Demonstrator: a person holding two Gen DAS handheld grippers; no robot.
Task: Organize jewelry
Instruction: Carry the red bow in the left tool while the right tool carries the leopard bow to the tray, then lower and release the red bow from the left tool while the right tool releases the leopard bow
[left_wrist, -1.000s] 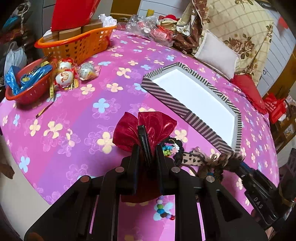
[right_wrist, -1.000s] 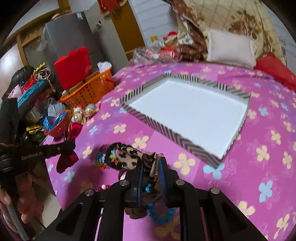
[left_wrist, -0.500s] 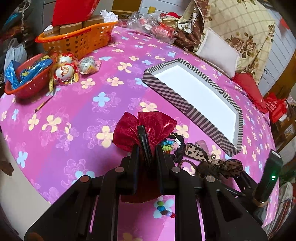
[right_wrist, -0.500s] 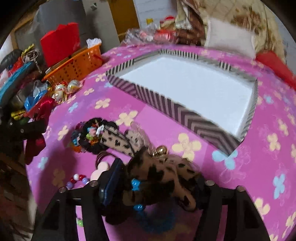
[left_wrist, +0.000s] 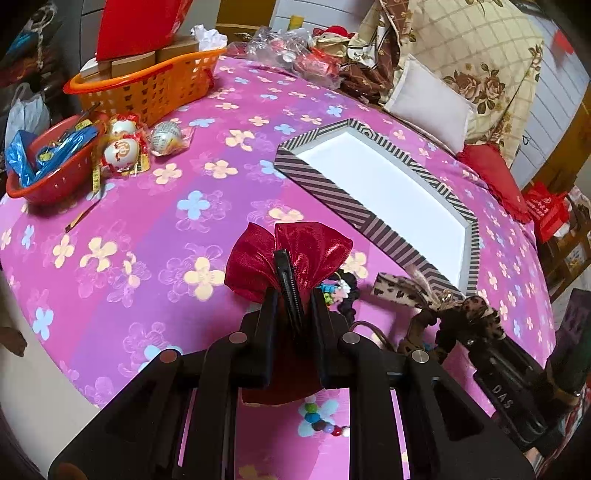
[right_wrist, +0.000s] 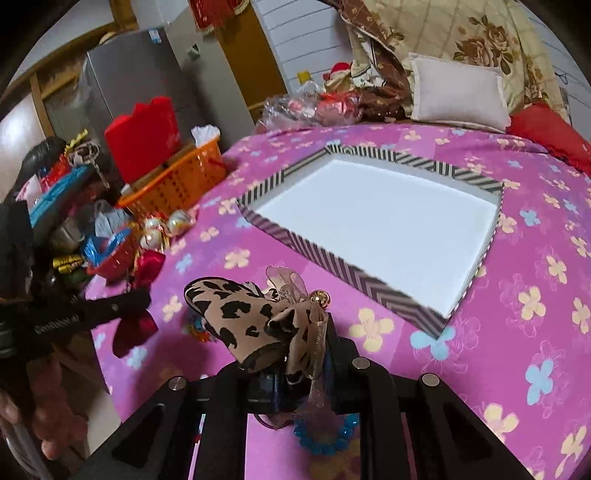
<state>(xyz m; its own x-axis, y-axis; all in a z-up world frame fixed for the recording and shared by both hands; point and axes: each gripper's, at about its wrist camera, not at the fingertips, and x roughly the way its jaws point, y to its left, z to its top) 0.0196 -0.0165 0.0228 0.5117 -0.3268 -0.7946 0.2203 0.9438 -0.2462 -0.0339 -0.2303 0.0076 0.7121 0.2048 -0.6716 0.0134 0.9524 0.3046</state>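
My left gripper (left_wrist: 291, 295) is shut on a shiny red bow hair clip (left_wrist: 295, 254), held above the pink flowered tablecloth. My right gripper (right_wrist: 295, 354) is shut on a leopard-print bow clip (right_wrist: 251, 314), lifted off the cloth; the bow also shows in the left wrist view (left_wrist: 443, 306). The striped white-floored tray (right_wrist: 347, 273) lies ahead with nothing in it, also in the left wrist view (left_wrist: 332, 188). A black scrunchie with coloured beads (left_wrist: 341, 290), a multicolour bead bracelet (left_wrist: 321, 421) and a blue bead bracelet (right_wrist: 325, 432) lie on the cloth.
An orange basket (left_wrist: 147, 85), a red bowl with wrappers (left_wrist: 40, 166) and round foil-wrapped sweets (left_wrist: 122, 151) stand at the far left. Cushions and a white pillow (left_wrist: 432, 103) line the far edge. The table's front edge drops off just below my grippers.
My right gripper has closed on the leopard bow and lifted it off the cloth, pulling back from the pile. My left gripper still holds the red bow in about the same place.
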